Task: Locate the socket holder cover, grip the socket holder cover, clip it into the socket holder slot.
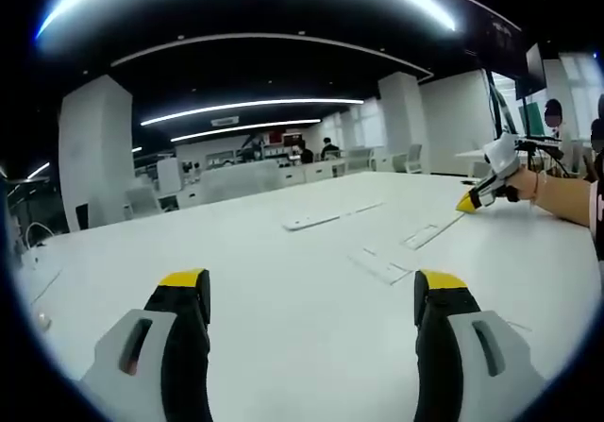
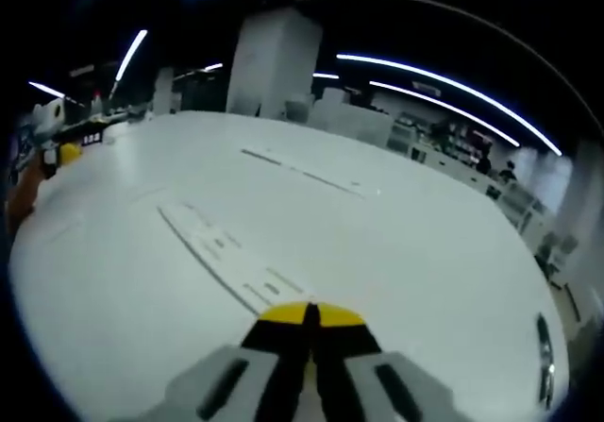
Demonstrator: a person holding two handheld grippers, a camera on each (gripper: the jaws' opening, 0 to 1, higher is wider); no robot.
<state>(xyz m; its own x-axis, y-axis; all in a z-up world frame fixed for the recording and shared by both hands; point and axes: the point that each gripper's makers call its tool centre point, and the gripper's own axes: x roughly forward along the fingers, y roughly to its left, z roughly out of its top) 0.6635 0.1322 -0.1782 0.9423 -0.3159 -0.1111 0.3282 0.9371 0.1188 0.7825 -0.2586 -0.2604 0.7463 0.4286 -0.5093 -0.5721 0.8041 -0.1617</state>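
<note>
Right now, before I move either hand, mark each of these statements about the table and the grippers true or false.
1. The left gripper has its jaws spread wide apart. True.
2. The right gripper is wide open. False: its yellow tips meet, and nothing shows between them.
3. A long white strip lies flat on the white table ahead of the left gripper. True.
4. The left gripper is holding that strip. False: the strip lies well ahead of its jaws, untouched.
5. In the right gripper view, a long flat panel runs across the table toward the closed tips. True.
</note>
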